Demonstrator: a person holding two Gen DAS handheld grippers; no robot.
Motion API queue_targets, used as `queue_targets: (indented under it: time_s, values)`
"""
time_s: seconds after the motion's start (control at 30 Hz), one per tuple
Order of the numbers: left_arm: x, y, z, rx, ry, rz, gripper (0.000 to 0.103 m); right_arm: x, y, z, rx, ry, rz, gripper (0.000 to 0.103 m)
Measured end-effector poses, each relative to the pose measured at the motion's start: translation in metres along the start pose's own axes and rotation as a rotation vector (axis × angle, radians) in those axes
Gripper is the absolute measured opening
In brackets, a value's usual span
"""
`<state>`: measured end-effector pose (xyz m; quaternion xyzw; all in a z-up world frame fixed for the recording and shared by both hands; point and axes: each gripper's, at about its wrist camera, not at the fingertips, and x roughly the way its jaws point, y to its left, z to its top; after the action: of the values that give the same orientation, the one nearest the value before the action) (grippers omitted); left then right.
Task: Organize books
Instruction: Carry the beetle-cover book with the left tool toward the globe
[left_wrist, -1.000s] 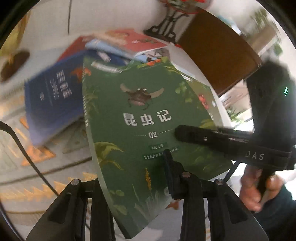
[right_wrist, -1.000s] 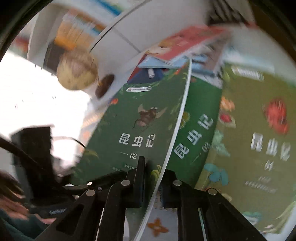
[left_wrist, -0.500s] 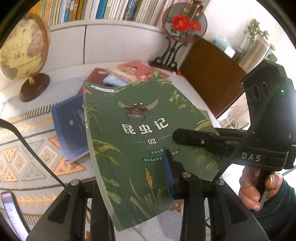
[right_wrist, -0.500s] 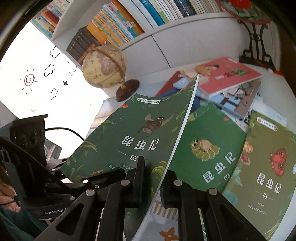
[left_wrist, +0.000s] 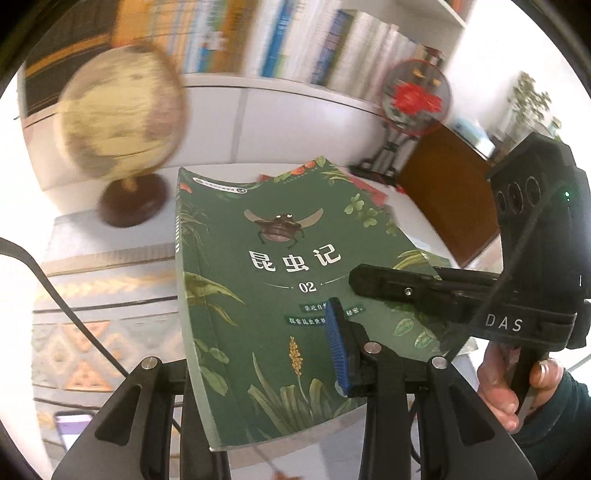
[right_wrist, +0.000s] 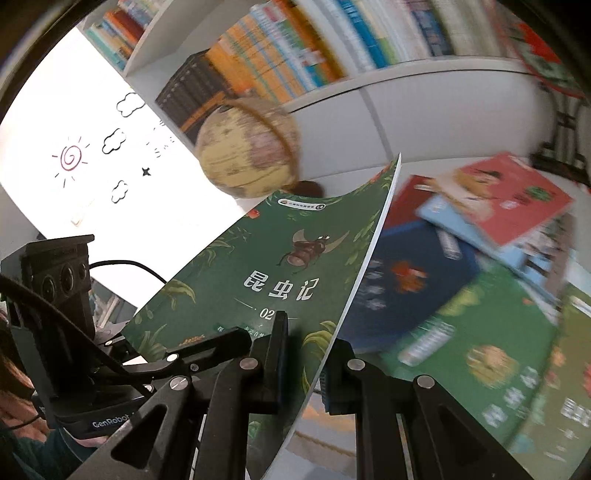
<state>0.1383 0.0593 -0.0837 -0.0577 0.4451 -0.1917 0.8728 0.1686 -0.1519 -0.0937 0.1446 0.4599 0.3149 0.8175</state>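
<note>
Both grippers' fingers clamp the green book (left_wrist: 280, 295), left gripper (left_wrist: 258, 373), right gripper (right_wrist: 303, 365), before a book-filled shelf (right_wrist: 295, 55).

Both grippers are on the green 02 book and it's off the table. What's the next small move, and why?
Probably carry the green 02 book up toward the bookshelf. Left gripper and right gripper both clamp its lower edge, it hangs tilted and bowed above the table, and the shelved books stand just behind the globe.
</note>
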Motion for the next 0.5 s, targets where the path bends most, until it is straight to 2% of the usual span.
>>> queue_targets:
  time_s: [0.13, 0.23, 0.4, 0.5]
  values:
    - [-0.017, 0.054, -0.007, -0.067, -0.004, 0.036, 0.031, 0.048, 0.035, 0.009, -0.021, 0.028, 0.054, 0.014]
    - [-0.022, 0.098, -0.012, -0.124, -0.001, 0.097, 0.031, 0.088, 0.057, 0.013, -0.028, 0.056, 0.083, 0.014]
    - [-0.011, 0.149, -0.020, -0.185, 0.029, 0.147, 0.031, 0.153, 0.083, 0.018, -0.042, 0.120, 0.079, 0.014]
    - [-0.003, 0.175, -0.024, -0.225, 0.041, 0.149, 0.031, 0.187, 0.089, 0.021, -0.032, 0.154, 0.078, 0.014]
